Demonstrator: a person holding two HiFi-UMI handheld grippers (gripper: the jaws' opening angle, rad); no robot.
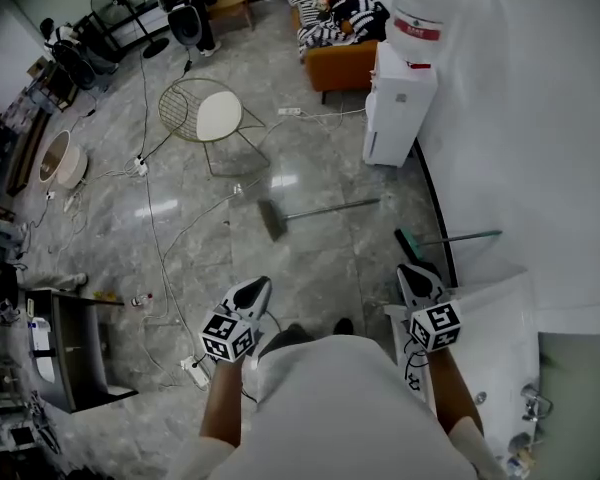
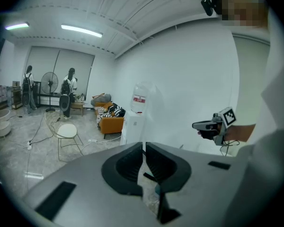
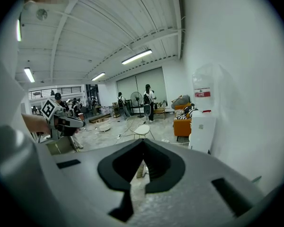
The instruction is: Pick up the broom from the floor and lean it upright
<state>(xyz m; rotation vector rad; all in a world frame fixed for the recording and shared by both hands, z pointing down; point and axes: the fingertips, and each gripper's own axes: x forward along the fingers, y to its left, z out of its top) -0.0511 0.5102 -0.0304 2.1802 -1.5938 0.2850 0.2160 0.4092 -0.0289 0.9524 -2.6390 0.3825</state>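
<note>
The broom [image 1: 315, 211] lies flat on the grey floor ahead of me, brush head to the left, thin handle pointing right toward the wall. Through the jaw gap of the right gripper view, the broom head [image 3: 141, 170] shows small and far off. My left gripper [image 1: 252, 293] is held low in front of my body, short of the broom, shut and empty. To its right, my right gripper [image 1: 416, 280] is at the same height, its jaws together with nothing between them. Each gripper shows in the other's view: the right gripper [image 2: 213, 126] and the left gripper [image 3: 61, 122].
A second, green-headed brush [image 1: 420, 240] lies by the white wall at the right. A water dispenser [image 1: 398, 103], a wire chair [image 1: 215, 116] and an orange sofa [image 1: 340, 53] stand beyond. Cables and a power strip [image 1: 195, 370] trail across the floor; a dark table [image 1: 75, 353] stands left.
</note>
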